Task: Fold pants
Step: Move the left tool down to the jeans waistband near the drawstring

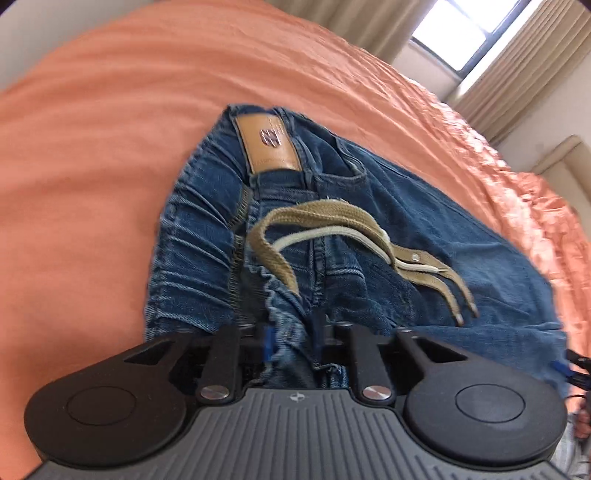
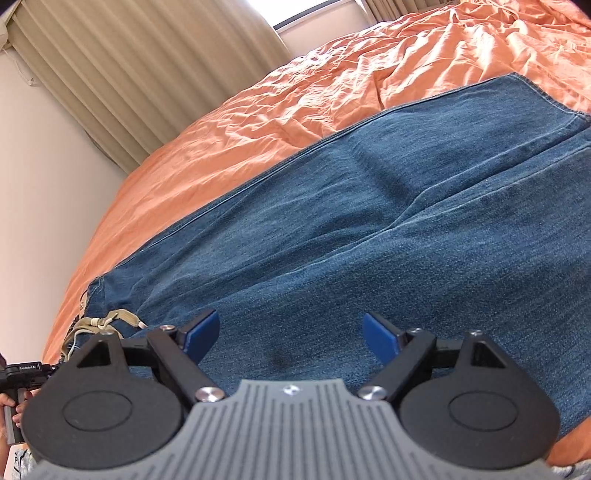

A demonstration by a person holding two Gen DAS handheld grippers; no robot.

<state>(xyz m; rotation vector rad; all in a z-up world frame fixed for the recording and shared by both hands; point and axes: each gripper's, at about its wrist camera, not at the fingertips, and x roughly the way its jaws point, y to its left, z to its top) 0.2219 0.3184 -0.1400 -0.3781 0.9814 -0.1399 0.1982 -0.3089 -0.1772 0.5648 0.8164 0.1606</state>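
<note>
A: Where are the blue denim pants (image 1: 369, 229)?

B: Laid lengthwise on the orange bed sheet (image 1: 92, 184), legs seemingly stacked; crosswise folding remains.

A: The tools?

B: Waistband fabric is pinched by the left tool (image 1: 291, 343); the right tool (image 2: 291, 332) is spread, lower centre, above the leg.

Bright daylight from the window (image 1: 469, 33) lights both views; fisheye bending curves the edges, slight blur.

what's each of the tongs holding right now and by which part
Left tongs pinch the jeans at the bunched waistband edge. Right tongs are open above the leg, holding nothing.
</note>
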